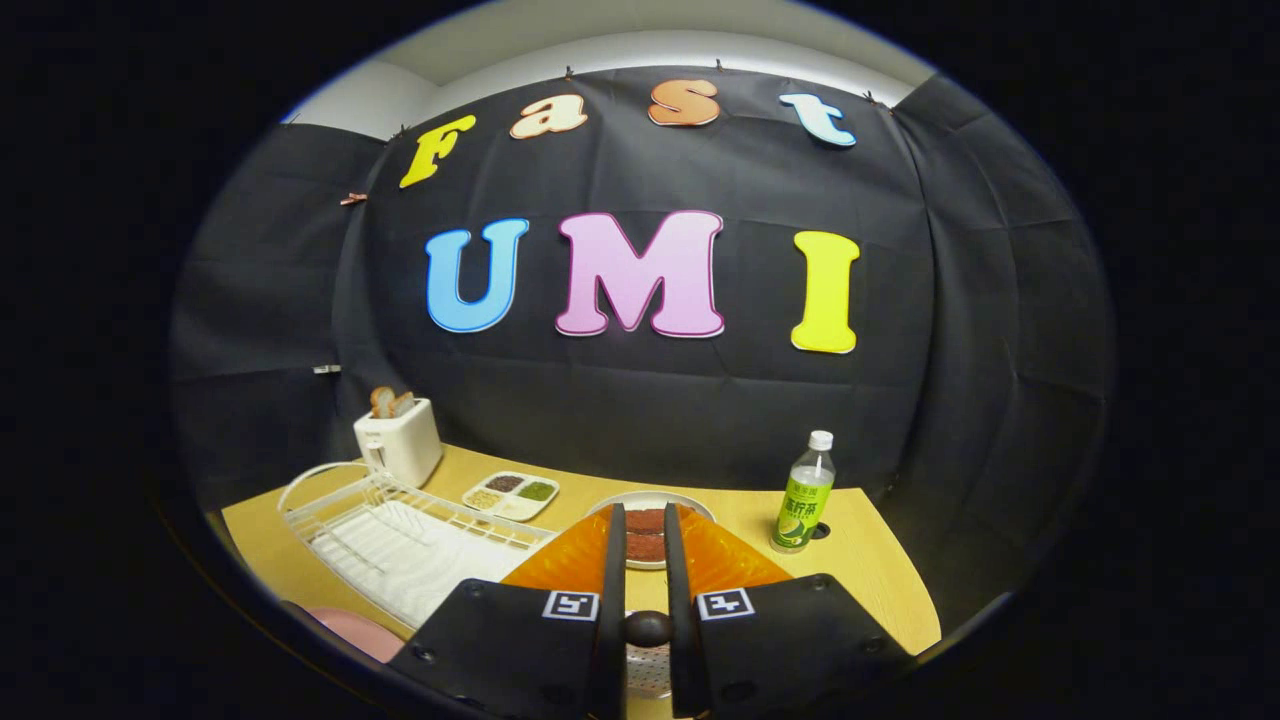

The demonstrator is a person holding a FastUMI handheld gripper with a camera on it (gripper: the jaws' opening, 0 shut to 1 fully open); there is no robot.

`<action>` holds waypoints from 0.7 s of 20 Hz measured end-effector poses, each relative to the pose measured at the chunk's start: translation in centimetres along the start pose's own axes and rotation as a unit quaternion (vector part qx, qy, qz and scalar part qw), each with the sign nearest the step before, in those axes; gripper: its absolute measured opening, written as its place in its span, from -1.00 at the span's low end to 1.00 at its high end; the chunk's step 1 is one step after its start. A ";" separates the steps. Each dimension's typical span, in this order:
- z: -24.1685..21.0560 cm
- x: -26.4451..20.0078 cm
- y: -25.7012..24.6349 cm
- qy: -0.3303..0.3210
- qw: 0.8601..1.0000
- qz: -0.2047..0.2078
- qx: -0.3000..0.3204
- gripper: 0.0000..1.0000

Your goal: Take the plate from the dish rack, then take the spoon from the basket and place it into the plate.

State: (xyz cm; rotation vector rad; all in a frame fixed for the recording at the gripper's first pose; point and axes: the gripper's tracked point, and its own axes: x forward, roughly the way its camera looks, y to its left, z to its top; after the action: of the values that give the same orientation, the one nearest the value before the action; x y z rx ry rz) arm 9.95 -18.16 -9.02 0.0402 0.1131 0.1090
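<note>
Far left of the fingers, low and cut off: part of a pink rounded object (345, 628), identity unclear. Beyond it, on the pale wooden table (870, 560): a white wire dish rack (400, 530) with a looped handle, no plate visible in it. Behind the rack, by the black cloth wall (960, 350): a cream toaster (398, 440) with two slices of toast (391, 402) sticking up. Slightly left ahead of the fingers: a small white divided tray (511, 495) with dark, green and pale fillings, too small to identify. Gripper (647, 560) fingers (612, 560) nearly closed, pinching a dark rounded spoon handle end (648, 628) in the narrow gap; both fingers seemingly pressing on it. Below the handle, a perforated metal surface (648, 672), mostly hidden, possibly the basket. Just beyond the fingertips: a round white plate (650, 503) with something brown inside, partly blocked. Right of the fingers: an upright clear bottle with green label and white cap (803, 493).
</note>
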 end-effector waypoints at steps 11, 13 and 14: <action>-3.1 -7.8 18.3 0.052 0.991 0.115 0.045 -0.58; -4.8 -8.5 21.9 0.057 0.987 0.142 0.051 -0.58; -6.0 -8.6 23.7 0.063 0.984 0.154 0.059 -0.58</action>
State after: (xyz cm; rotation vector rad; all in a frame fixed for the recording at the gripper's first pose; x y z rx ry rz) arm -1.77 4.60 -12.96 0.1692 0.2396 0.4147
